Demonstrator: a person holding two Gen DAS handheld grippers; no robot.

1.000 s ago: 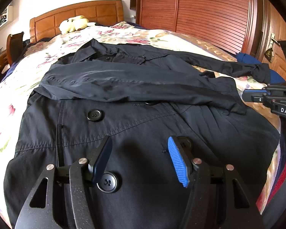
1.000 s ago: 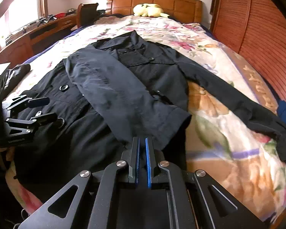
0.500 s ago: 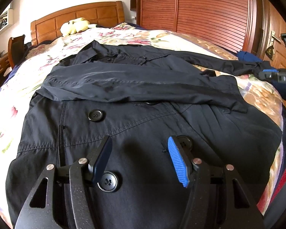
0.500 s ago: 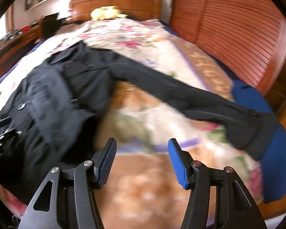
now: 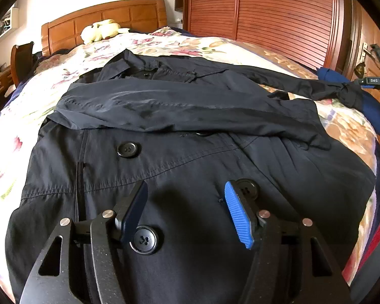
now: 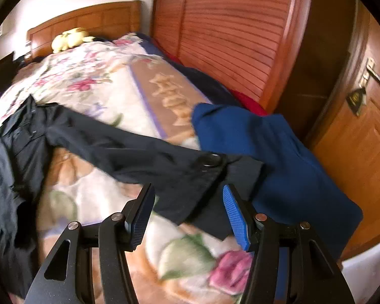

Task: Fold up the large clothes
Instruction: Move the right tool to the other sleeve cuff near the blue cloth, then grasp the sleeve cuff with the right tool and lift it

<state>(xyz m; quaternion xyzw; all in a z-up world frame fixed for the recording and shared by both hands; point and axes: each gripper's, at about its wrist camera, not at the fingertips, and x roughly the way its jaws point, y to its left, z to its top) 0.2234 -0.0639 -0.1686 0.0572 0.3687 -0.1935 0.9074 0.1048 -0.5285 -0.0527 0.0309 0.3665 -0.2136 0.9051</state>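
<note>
Your big black button-up coat (image 5: 190, 167) lies flat on the flowery bed cover (image 6: 109, 81), one sleeve folded across. Your right gripper (image 6: 187, 210) is wide open, holding nothing, just before the other sleeve's cuff (image 6: 210, 177). Pinch it next. Your left gripper (image 5: 186, 210) hangs open, empty.

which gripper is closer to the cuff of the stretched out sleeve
Right. The right gripper hovers open just short of the sleeve cuff, which lies partly on the blue cloth. The left gripper is open over the coat's lower front, far from it.
</note>
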